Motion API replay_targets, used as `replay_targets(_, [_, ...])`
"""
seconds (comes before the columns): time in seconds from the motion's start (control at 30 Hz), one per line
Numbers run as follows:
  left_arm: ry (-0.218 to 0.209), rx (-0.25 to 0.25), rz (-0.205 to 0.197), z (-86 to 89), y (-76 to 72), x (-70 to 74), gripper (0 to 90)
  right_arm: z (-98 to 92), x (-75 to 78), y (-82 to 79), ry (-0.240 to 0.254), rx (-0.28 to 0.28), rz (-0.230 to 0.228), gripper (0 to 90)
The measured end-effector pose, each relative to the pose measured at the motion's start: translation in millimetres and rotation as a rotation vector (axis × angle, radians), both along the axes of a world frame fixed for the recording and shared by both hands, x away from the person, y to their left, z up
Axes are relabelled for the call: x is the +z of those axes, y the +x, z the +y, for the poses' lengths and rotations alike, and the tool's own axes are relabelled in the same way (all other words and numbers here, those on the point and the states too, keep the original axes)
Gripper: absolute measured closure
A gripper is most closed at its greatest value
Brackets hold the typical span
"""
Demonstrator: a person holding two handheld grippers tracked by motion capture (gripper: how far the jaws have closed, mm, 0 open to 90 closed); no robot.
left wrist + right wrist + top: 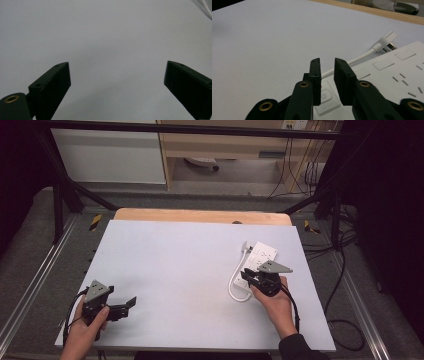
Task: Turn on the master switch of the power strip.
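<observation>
A: White power strip [261, 260], just one, lies at the table's [175, 270] right; my right gripper [248, 276] hovers over its near end; why?

B: Probably the switch; and your left gripper [131, 301]?

A: Jaws wide apart, holding nothing, idle over bare table; in the right gripper view, jaws nearly closed, empty, just above the power button [325, 96], one cable [359, 59] beyond.

A pale grey tabletop [175, 265] is resting over a wooden board [200, 215] showing along its far edge. Grey floor [30, 250] is surrounding it. A black frame [60, 195], white panel [107, 155], wooden shelving [225, 145] and dangling cables [300, 170] are standing beyond.
</observation>
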State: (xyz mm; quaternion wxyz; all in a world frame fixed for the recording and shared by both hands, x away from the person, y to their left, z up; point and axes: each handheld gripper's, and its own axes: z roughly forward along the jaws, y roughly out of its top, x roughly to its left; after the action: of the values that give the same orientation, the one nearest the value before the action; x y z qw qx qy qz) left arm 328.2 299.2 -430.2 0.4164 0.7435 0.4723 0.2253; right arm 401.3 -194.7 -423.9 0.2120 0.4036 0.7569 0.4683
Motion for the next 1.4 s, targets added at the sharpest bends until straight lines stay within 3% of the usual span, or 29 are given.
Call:
replay_targets(0.37, [-0.004,0.001,0.001,0.3,-0.3,0.1,7.1,-1.8,7.1,2.3,0.034,-0.045,0.027,40.4])
replay_targets(0.83, [-0.009,0.002,-0.001,1.6,-0.7,0.6,7.1,-3.7,17.5,3.8,0.061,-0.090,0.034,9.0])
replay_targets(1.03, [-0.012,0.005,-0.002,1.9,-0.9,0.7,7.1,-4.8,21.7,3.9,0.063,-0.097,0.048,4.6])
replay_targets(1.13, [-0.010,0.006,-0.001,1.8,-0.9,0.4,7.1,-4.1,24.5,2.8,0.054,-0.091,0.032,3.5])
replay_targets(1.27, [-0.006,0.008,0.001,1.8,-0.9,0.4,7.1,-3.5,26.2,2.8,0.034,-0.105,-0.021,4.9])
replay_targets(1.4, [-0.007,0.008,-0.001,2.2,-1.6,0.6,7.1,-6.6,26.9,5.9,0.031,-0.124,-0.018,6.1])
